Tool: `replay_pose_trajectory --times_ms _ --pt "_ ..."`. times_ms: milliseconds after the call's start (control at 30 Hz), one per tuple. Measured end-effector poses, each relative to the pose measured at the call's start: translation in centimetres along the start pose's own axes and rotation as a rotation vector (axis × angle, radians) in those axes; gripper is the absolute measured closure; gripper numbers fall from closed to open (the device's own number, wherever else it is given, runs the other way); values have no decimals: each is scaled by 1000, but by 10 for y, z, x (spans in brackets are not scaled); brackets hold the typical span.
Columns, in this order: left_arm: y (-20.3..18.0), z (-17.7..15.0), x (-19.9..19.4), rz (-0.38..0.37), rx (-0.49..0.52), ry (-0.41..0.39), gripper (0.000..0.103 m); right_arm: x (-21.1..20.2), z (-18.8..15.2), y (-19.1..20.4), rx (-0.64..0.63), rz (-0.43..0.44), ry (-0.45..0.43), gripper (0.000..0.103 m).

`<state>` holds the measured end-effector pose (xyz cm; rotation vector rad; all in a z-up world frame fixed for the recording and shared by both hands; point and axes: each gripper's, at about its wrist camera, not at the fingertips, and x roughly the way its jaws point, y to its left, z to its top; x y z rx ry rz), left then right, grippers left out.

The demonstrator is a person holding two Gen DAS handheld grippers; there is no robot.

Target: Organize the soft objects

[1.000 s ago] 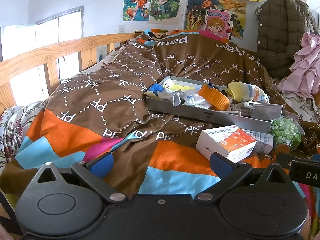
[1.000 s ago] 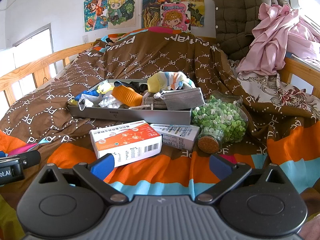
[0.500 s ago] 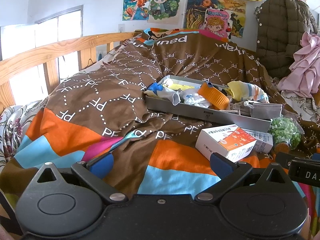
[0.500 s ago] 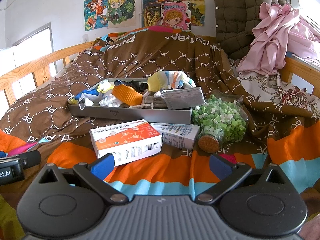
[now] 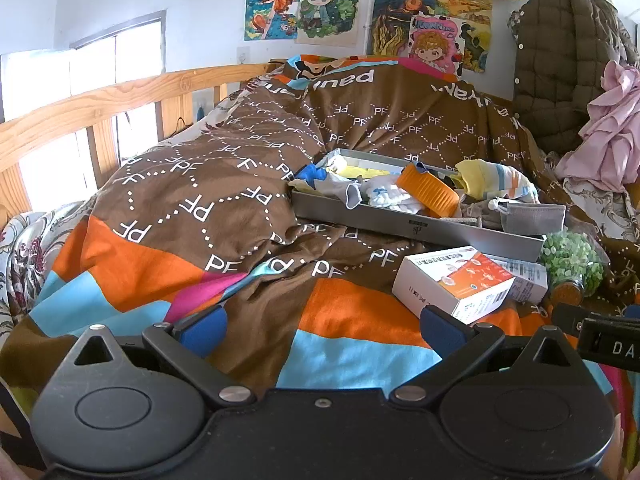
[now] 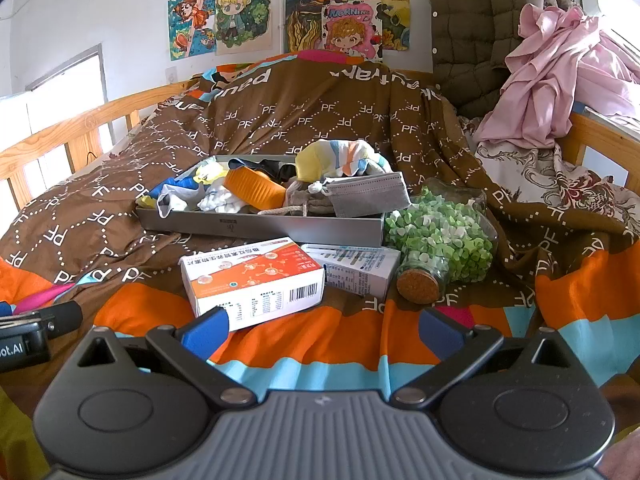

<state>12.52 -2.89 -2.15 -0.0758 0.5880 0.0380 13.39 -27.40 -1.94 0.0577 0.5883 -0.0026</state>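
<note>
A grey tray [image 6: 260,226] sits on the brown bedspread, holding socks, a grey face mask [image 6: 370,199], an orange ribbed item [image 6: 254,188], a beige drawstring pouch [image 6: 308,200] and a yellow striped cloth [image 6: 336,158]. The tray also shows in the left wrist view [image 5: 400,226]. My right gripper [image 6: 322,330] is open and empty, just in front of an orange-white box [image 6: 254,280]. My left gripper [image 5: 322,330] is open and empty over the bedspread, left of the same box [image 5: 456,280].
A second white box [image 6: 356,268] and a corked glass jar of green bits [image 6: 440,240] lie before the tray. A wooden bed rail [image 5: 100,100] runs along the left. A pink garment [image 6: 560,76] and an olive quilted jacket [image 6: 472,32] hang at the back right.
Both views have shifted very slightly; the scene sits a touch lower in frame. Nothing on the bed has moved and both grippers stay open.
</note>
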Motion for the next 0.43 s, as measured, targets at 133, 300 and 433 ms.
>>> replay_pose_trajectory --times_ms 133,300,433 --pt "0 0 0 0 -1 -1 1 0 0 0 0 0 0 0" --pt "0 0 0 0 0 0 1 0 1 0 0 0 1 0" --pt "0 -1 0 2 4 -5 1 1 -3 1 -1 2 6 0"
